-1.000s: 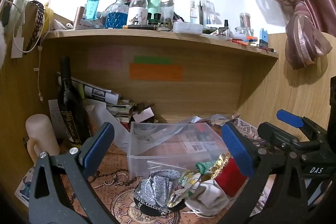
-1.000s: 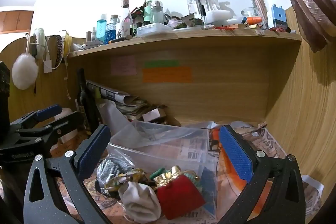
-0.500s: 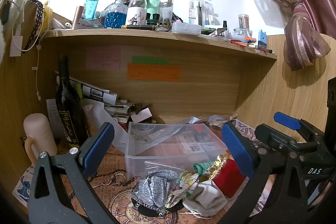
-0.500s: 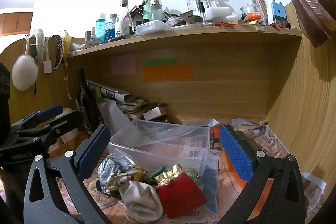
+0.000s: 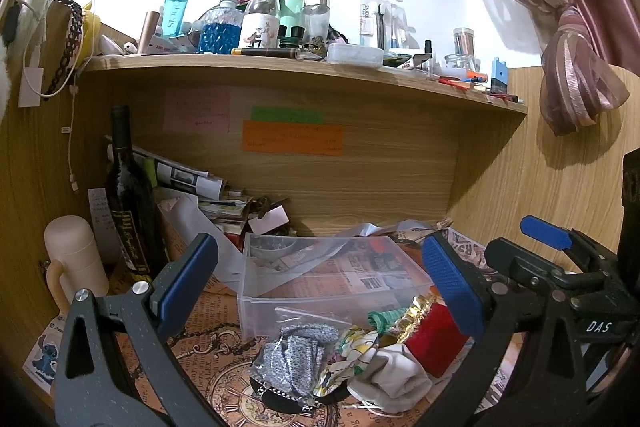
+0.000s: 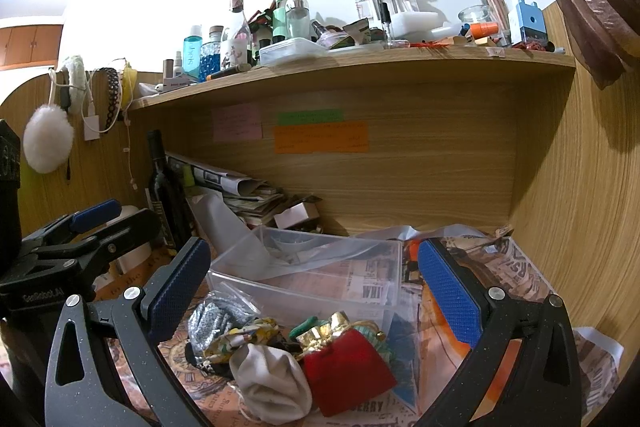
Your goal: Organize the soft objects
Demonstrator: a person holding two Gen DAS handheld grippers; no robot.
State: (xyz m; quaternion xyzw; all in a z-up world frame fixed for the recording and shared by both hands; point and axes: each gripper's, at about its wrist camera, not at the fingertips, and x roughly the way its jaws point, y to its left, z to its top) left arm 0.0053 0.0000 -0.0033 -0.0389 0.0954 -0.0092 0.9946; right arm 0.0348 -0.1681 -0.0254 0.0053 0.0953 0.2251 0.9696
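A pile of soft things lies on the desk in front of a clear plastic bin [image 5: 332,283] [image 6: 320,279]: a grey speckled pouch in a clear bag [image 5: 292,351] [image 6: 216,319], a floral cloth [image 5: 348,351] [image 6: 240,339], a white sock bundle [image 5: 392,375] [image 6: 272,383] and a red pouch with gold trim [image 5: 432,335] [image 6: 348,367]. My left gripper [image 5: 320,291] is open and empty, above the pile. My right gripper [image 6: 316,291] is open and empty, also above the pile. Each gripper shows in the other's view.
A dark wine bottle [image 5: 128,195], a cream flask [image 5: 74,259] and stacked papers [image 5: 192,179] stand at the back left. A crowded shelf [image 5: 280,63] overhangs the desk. Wood panels close in the left, back and right. A curtain [image 5: 576,59] hangs at the right.
Both views have shifted slightly; the bin and pile sit a little lower and nearer. Both grippers stay open and nothing was taken hold of.
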